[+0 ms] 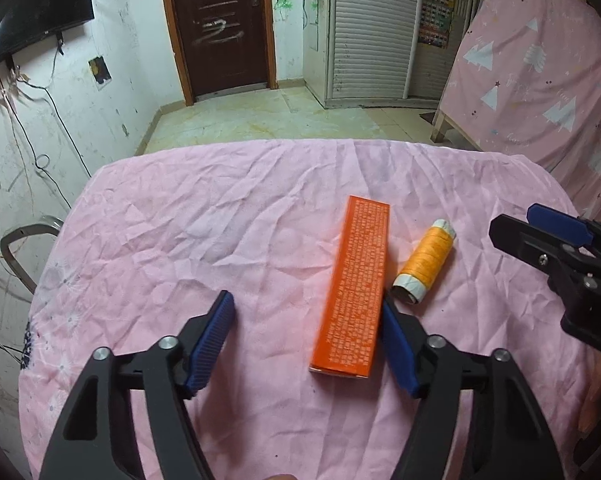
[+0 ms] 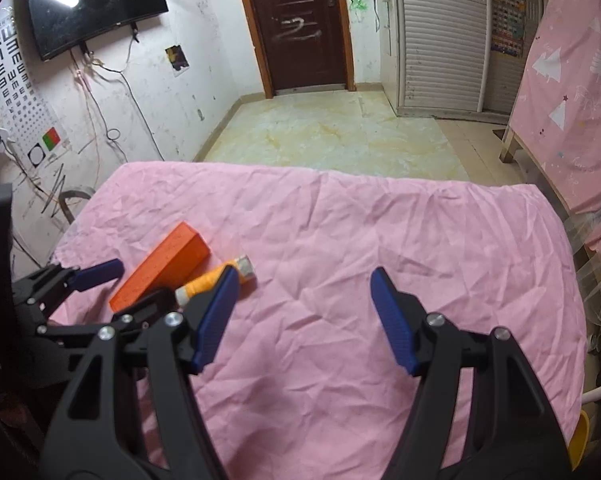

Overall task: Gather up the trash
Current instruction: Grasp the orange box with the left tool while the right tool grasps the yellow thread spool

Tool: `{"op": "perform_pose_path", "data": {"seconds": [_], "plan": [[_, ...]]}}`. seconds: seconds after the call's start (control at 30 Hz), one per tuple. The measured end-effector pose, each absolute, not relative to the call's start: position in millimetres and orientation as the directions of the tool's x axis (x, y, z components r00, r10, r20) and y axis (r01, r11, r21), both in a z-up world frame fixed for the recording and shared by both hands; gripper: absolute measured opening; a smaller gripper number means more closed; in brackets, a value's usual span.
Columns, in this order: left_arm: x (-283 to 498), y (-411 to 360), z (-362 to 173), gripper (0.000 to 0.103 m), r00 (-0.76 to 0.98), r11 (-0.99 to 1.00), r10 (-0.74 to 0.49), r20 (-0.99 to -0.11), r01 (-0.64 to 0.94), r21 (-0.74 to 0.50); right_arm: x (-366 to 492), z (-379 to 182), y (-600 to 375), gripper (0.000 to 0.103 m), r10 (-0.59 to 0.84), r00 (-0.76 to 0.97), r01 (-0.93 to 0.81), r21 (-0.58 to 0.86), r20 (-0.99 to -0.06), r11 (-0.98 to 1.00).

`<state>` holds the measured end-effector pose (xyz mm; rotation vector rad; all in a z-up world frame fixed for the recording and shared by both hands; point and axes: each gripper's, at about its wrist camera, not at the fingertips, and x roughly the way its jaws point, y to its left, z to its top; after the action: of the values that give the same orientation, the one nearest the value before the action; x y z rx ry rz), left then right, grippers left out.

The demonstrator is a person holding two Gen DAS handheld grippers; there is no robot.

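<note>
Now left gripper (image 1: 308, 312) open, straddling orange box (image 1: 352, 284)

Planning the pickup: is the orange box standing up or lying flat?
Lying flat: the orange box rests on its long printed face on the pink cloth.

On the table (image 1: 220, 208) a box (image 1: 354, 288) lies lengthwise with a thread spool (image 1: 426, 262) just beside it on its right, the door (image 1: 220, 24) far behind.

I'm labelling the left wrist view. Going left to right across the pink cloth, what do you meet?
Left gripper's left finger → orange box → spool of orange thread → right gripper at the right edge.
</note>
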<state>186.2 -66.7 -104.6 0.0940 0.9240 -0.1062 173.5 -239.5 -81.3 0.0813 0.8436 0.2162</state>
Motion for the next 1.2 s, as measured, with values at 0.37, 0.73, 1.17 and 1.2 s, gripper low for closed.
{"op": "perform_pose_path", "data": {"seconds": [0.37,0.73,1.17,1.2], "plan": [[181.8,-49.9,-95.1,0.013,0.627,0.997,-0.032,-0.779,0.069,0.015,178.4,-85.2,-207.2,0.077,0.281,0.611,-0.291,0.12,-0.74,0.949],[176.5,-23.7,-83.5,0.013,0.641,0.998,-0.061,-0.765,0.035,-0.05,186.9,-96.9,-174.3,0.079,0.277,0.568,-0.394,0.04,-0.775,0.918],[158.7,-21.8,-73.7,0.013,0.656,0.998,-0.054,-0.752,0.027,-0.049,191.2,-103.1,-166.1,0.057,0.253,0.568,-0.389,0.015,-0.783,0.921],[157.4,-21.7,-72.6,0.013,0.658,0.998,-0.053,-0.751,0.025,-0.049,190.3,-102.8,-165.6,0.057,0.25,0.571,-0.388,0.012,-0.782,0.922]]}}
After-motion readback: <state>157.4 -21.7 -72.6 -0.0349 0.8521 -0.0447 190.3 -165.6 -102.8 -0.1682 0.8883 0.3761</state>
